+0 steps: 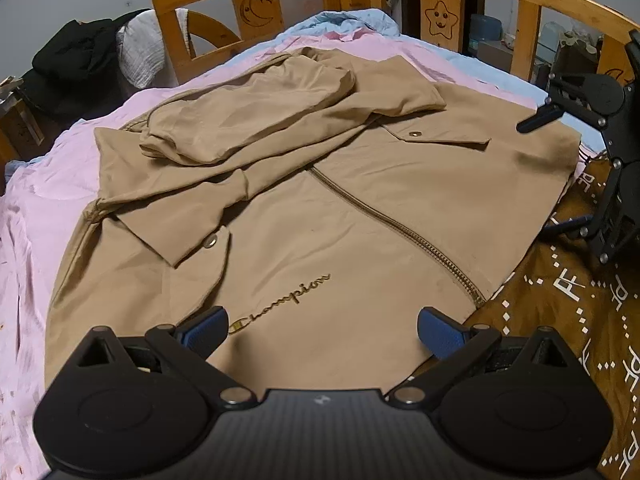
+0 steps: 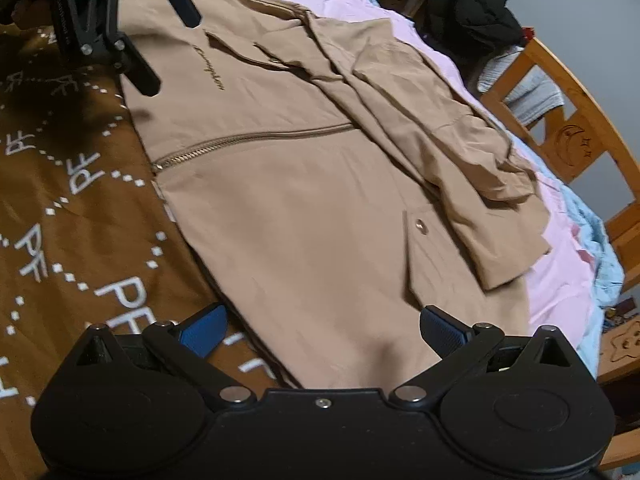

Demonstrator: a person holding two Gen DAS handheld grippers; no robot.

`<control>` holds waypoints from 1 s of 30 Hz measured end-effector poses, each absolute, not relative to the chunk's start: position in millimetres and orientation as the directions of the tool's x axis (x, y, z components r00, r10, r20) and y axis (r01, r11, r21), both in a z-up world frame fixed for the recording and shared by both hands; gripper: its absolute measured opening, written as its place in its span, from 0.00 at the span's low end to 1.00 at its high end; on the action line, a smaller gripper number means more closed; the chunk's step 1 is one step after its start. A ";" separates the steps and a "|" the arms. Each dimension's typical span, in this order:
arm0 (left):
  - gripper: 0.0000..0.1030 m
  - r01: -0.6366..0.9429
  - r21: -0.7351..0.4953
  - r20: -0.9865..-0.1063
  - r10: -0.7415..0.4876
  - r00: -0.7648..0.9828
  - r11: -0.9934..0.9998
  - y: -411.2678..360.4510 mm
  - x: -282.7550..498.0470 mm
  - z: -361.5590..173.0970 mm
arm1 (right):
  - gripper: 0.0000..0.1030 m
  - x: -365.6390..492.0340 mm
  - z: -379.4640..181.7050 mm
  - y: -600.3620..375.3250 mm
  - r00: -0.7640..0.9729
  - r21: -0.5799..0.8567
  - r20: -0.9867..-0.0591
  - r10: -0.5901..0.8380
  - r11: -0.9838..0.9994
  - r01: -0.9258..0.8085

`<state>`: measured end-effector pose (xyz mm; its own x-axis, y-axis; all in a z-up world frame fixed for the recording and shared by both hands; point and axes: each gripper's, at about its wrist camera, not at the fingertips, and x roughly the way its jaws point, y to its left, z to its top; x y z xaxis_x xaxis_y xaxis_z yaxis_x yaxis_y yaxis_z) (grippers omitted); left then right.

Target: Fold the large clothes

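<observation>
Tan jacket point(image 1: 320, 208) lies flat on the bed point(image 1: 60, 184); left gripper point(image 1: 322, 330) and right gripper point(image 2: 322, 330) fingers apart, holding nothing.

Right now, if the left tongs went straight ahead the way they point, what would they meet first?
Most likely the tan jacket: the left tongs, open, point over its chest near the embroidered logo. Depth is unclear, but nothing else lies between the fingers and the fabric.
</observation>
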<state>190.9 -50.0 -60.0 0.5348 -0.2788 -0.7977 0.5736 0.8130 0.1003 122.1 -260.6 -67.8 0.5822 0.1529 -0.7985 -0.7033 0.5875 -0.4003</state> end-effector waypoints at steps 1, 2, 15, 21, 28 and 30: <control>0.99 0.577 0.100 -0.800 -0.279 0.530 0.810 -50.9 190.8 -60.9 | 0.99 123.0 -67.9 -262.8 0.588 -0.408 -0.796 0.145 0.589 -0.698; 0.99 0.581 0.098 -0.803 -0.280 0.526 0.808 -52.0 190.4 -61.7 | 0.99 123.4 -69.2 -264.5 0.594 -0.418 -0.793 0.135 0.588 -0.693; 0.99 0.636 0.087 -0.773 -0.351 0.529 0.767 -71.3 184.0 -54.9 | 0.67 119.4 -68.2 -269.0 0.632 -0.435 -0.762 0.143 0.609 -0.663; 0.99 0.684 0.103 -0.762 -0.384 0.521 0.722 -88.5 174.2 -57.7 | 0.57 108.5 -75.8 -264.3 0.617 -0.445 -0.774 0.141 0.572 -0.689; 0.99 0.707 0.157 -0.707 -0.421 0.568 0.689 -109.9 160.6 -51.8 | 0.18 116.8 -52.3 -265.8 0.595 -0.363 -0.781 0.192 0.636 -0.682; 0.99 0.720 0.199 -0.695 -0.422 0.582 0.665 -118.8 156.9 -52.5 | 0.14 124.7 -36.9 -268.2 0.593 -0.310 -0.777 0.210 0.692 -0.652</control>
<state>156.9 -118.8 -52.5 0.5821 -0.4223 -0.6949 0.7202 0.6645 0.1994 124.7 -268.2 -36.9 0.5931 0.2098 -0.7773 -0.6516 0.6922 -0.3104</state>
